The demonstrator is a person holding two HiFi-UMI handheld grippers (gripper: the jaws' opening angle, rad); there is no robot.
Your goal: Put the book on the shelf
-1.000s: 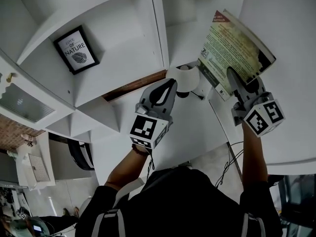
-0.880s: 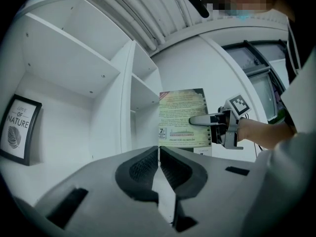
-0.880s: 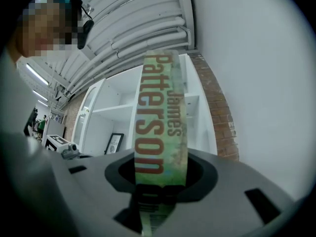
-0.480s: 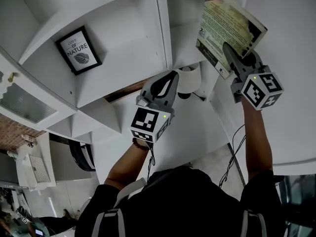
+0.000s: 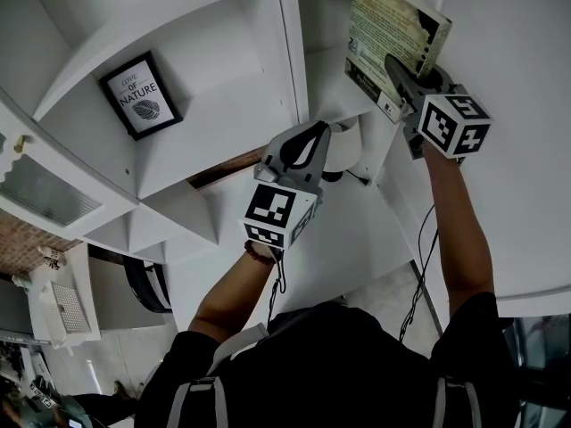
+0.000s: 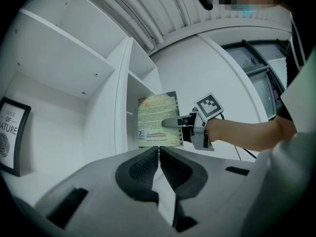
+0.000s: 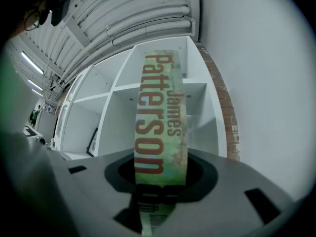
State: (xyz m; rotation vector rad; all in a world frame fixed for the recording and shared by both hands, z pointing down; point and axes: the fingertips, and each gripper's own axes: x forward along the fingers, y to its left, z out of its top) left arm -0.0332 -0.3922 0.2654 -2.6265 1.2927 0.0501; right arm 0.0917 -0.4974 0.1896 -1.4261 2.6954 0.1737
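Right tongs (image 5: 401, 77) are clamped on the James Patterson paperback (image 5: 384, 34), one jaw on each cover, with the spine facing back along the jaws so the author's name runs up the middle of the right gripper view. Left tongs (image 5: 312, 136) have their jaws pressed together with nothing between them. They hang just left of centre in my head view, pointing toward 1 o'clock.

From the head camera I see the book up at 1 o'clock, back cover toward me, tilted with its far end highest. It sits at the mouth of the compartment just right of the vertical divider (image 5: 287, 61) of the white shelf unit (image 5: 205, 52). From the left gripper view it stands upright close beside that divider, held at its right edge. I cannot tell whether it touches any shelf board.

A black-framed "Love of Nature" print (image 5: 138, 94) leans at the back of the compartment left of the divider, at 10 o'clock in the head view and well apart from the book. A white rounded object (image 5: 346, 154), which I cannot identify, sits partly behind the left tongs. A dark cable (image 5: 425, 266) hangs beside my right forearm at 4 o'clock. In the right gripper view a strip of bare brick (image 7: 222, 102) runs along the unit's right side, at 3 o'clock.
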